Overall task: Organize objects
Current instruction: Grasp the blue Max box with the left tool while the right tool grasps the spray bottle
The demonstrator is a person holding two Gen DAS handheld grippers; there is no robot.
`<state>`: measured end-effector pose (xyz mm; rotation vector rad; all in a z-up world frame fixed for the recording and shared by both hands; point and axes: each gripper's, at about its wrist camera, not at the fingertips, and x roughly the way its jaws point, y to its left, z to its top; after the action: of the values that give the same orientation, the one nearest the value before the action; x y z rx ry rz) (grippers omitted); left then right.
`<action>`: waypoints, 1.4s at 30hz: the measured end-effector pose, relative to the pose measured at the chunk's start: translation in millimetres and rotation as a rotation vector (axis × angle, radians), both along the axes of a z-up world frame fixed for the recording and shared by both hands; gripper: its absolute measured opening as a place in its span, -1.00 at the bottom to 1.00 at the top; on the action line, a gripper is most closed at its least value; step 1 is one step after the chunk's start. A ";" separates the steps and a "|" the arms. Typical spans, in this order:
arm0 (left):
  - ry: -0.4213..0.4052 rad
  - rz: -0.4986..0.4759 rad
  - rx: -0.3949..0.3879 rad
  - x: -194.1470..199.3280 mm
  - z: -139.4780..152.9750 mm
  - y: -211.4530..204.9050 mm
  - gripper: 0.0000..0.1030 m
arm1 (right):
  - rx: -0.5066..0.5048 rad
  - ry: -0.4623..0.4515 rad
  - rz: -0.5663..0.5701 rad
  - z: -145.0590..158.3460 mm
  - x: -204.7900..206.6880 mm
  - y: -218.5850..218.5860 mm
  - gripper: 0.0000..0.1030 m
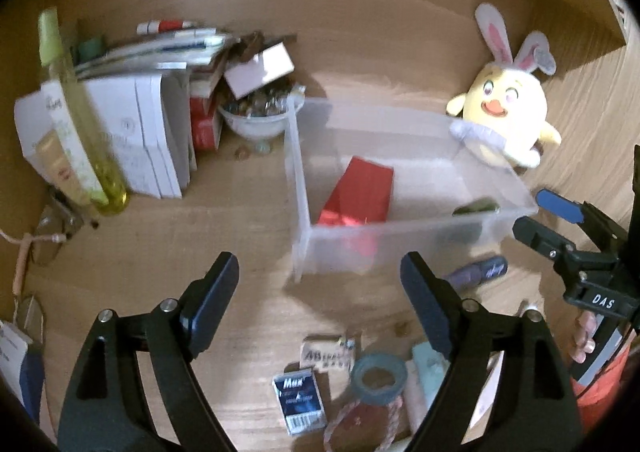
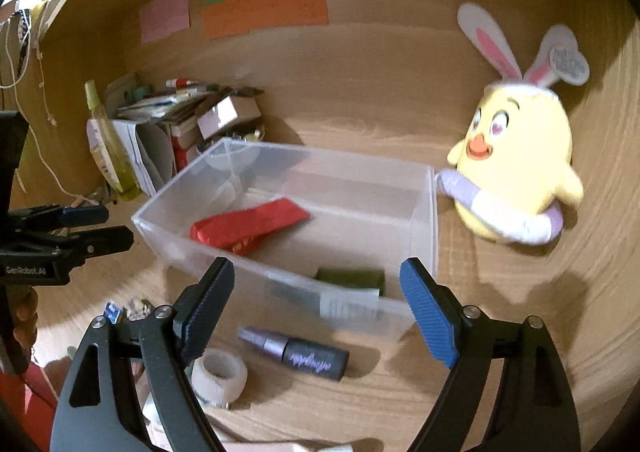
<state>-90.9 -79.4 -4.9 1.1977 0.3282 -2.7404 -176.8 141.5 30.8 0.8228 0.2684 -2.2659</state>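
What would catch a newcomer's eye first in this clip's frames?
The yellow plush chick with bunny ears stands out, leaning against the clear plastic bin's right end. Inside the bin lies a bright red packet. Both tongs, left and right, hang open and empty in front of it.

A yellow plush chick with rabbit ears [image 2: 516,175] sits on the wooden desk [image 2: 400,119]; pink, green and orange paper notes [image 2: 264,7] are stuck on the back panel

Clear plastic bin [image 2: 224,252], wooden desk [image 2: 500,332]
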 end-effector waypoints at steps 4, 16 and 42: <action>-0.038 -0.002 -0.007 10.8 -15.0 0.1 0.62 | 0.017 -0.031 -0.007 -12.5 3.0 5.2 0.62; -0.118 0.033 0.056 52.8 -48.9 -15.0 0.62 | 0.090 -0.085 -0.036 -37.7 2.2 16.0 0.62; -0.106 -0.013 0.039 60.0 -60.5 -10.4 -0.48 | 0.200 -0.148 0.095 -63.1 -6.5 -14.4 -0.13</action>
<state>-30.9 -89.8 -65.4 1.3530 0.3648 -2.6809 -183.3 127.2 -32.4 1.0535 0.4610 -2.1005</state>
